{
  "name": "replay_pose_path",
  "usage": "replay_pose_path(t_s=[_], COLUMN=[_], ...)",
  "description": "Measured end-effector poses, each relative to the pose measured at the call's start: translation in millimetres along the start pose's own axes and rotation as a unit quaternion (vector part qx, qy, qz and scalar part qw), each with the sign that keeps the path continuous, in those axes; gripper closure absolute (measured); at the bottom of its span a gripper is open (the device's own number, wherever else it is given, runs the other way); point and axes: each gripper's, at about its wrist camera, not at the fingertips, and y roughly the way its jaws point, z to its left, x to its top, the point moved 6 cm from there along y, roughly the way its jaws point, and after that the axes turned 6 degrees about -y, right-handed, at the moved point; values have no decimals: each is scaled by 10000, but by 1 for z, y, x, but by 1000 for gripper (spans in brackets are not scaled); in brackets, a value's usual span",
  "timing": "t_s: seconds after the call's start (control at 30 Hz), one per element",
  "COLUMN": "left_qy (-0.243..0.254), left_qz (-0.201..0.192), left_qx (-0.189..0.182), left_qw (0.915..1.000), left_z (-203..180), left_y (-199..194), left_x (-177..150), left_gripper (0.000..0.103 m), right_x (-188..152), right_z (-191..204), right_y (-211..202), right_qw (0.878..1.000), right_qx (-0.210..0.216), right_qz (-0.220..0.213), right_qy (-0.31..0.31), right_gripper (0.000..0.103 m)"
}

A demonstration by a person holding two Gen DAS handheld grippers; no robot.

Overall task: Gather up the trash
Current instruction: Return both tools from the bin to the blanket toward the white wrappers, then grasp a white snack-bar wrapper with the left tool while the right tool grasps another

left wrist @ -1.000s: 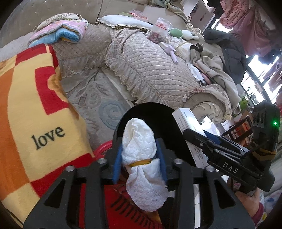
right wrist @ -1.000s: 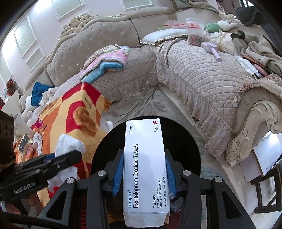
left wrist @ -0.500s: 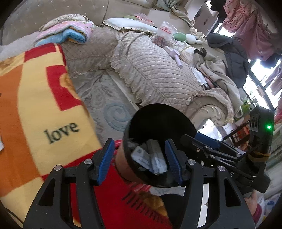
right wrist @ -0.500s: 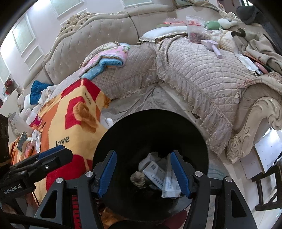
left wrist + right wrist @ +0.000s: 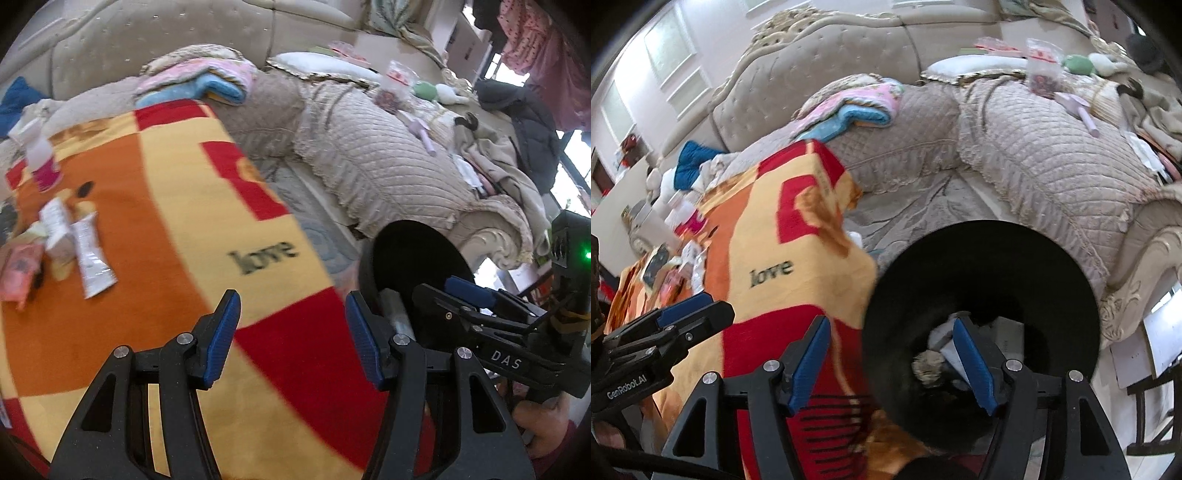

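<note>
Left claw [image 5: 291,334] spread wide and empty above a red, orange and yellow blanket [image 5: 177,229] bearing the word "love". Well off to that claw's left on the blanket lie a white tube [image 5: 90,258], a small white box [image 5: 57,230] touching it, and a pink packet [image 5: 16,271] at the far edge; a white bottle with a pink base [image 5: 40,158] stands farther back. To the claw's right, just beside its right finger, sits the black trash bin [image 5: 417,254], with the right claw [image 5: 448,295] at the bin's near rim.

In the right wrist view, the left claw [image 5: 701,308] shows at the far left over the blanket. The right claw [image 5: 892,358] is also wide and empty, its left finger over the blanket, its right finger over the bin's [image 5: 1015,258] mouth. Inside, just beyond that finger, lie white cartons [image 5: 947,338] and a crumpled greyish wad [image 5: 927,365]. Beyond the bin stretches a quilted beige sofa [image 5: 1052,162].
</note>
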Motion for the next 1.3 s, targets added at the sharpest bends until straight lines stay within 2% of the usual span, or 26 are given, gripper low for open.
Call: replay_pose_path(t_s=[0.2, 0.47, 0.63, 0.8, 0.97, 1.1, 1.23, 1.3], left_qy=[-233, -770, -1156, -1546, -1949, -2093, -2068, -2078], left_qz=[-92, -174, -233, -244, -191, -130, -35, -15], left_qx=[303, 827, 1253, 1682, 1835, 1818, 1811, 1760], left_qw=[9992, 9934, 9851, 9732, 9633, 9607, 9615, 9622], left_z=[46, 131, 194, 254, 293, 305, 309, 310], left_y=[-23, -63, -92, -117, -128, -125, -115, -112], left_x=[-8, -27, -42, -62, -79, -86, -87, -86], left_gripper=[45, 45, 45, 45, 45, 45, 45, 45], right_x=[0, -4, -4, 5, 25, 42, 55, 59], right_z=[47, 123, 160, 198, 230, 257, 272, 277], right_y=[12, 38, 53, 71, 90, 109, 126, 138], right_qw=[9989, 9924, 9878, 9819, 9769, 9716, 9673, 9653], right_qx=[245, 635, 831, 1009, 1176, 1090, 928, 879], right_qz=[117, 382, 487, 549, 492, 444, 409, 478], right_qy=[-391, -984, -1227, -1505, -1717, -2052, -2325, -2412], right_gripper=[32, 31, 30, 29, 29, 30, 48, 51])
